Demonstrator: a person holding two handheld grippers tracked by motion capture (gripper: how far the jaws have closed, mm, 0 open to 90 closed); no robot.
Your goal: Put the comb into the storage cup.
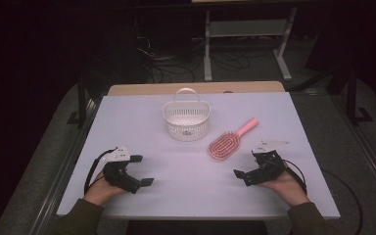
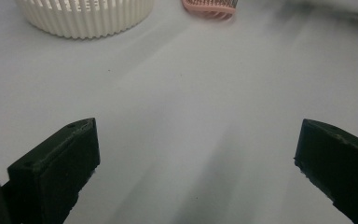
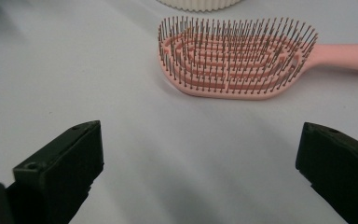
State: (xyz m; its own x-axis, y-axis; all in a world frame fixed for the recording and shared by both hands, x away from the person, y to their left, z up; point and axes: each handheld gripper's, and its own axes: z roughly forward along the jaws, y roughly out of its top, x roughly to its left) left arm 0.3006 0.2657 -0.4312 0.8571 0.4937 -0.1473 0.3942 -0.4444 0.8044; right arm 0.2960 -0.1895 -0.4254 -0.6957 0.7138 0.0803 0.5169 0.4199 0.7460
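Observation:
A pink hairbrush (image 1: pixel 229 141) lies bristles up on the white table (image 1: pixel 196 196), its handle pointing to the back right. A white slatted basket (image 1: pixel 187 116) with a carry handle stands behind it, nothing visible inside. My left gripper (image 1: pixel 142 170) rests open at the front left, with bare table between its jaws (image 2: pixel 196 154); the basket (image 2: pixel 84 16) and the brush (image 2: pixel 210 7) lie far ahead of it. My right gripper (image 1: pixel 247 165) rests open at the front right. The brush head (image 3: pixel 235 60) lies just ahead of its wide jaws, apart from them.
A wooden table edge (image 1: pixel 196 88) shows behind the white table. Beyond it stand a grey metal frame (image 1: pixel 245 39) and loose cables on a dark floor. Black cables trail from both grippers toward the front edge.

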